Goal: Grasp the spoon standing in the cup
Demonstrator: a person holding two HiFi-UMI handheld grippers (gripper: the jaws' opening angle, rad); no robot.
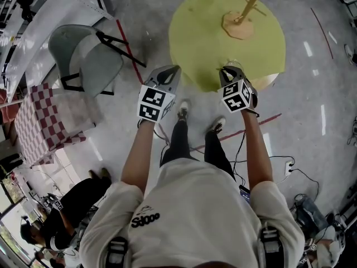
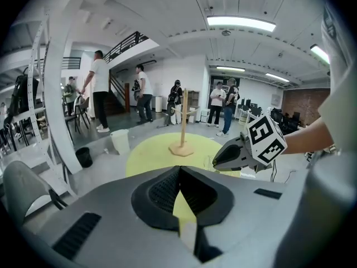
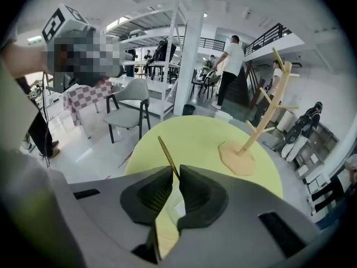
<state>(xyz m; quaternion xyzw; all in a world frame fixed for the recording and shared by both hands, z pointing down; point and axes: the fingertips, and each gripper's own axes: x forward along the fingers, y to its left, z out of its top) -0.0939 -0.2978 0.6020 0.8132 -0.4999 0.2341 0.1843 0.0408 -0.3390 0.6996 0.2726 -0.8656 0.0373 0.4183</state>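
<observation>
A thin golden-brown spoon handle (image 3: 166, 155) slants up out of the right gripper's jaws in the right gripper view. My right gripper (image 3: 173, 172) is shut on it, the pads pinching the handle. Below the jaws a bit of the clear cup (image 3: 177, 205) shows. In the head view the right gripper (image 1: 231, 70) hangs over the cup (image 1: 234, 65) at the near edge of the round yellow table (image 1: 206, 27). My left gripper (image 1: 170, 71) hovers at the table's near-left edge, shut and holding nothing; its tips (image 2: 179, 172) meet.
A wooden branched stand (image 1: 241, 21) sits at the table's far side. A grey chair (image 1: 83, 54) and a checkered table (image 1: 39, 116) stand to the left. Red tape and cables (image 1: 279, 166) lie on the floor. A crouching person (image 1: 72, 205) is at lower left.
</observation>
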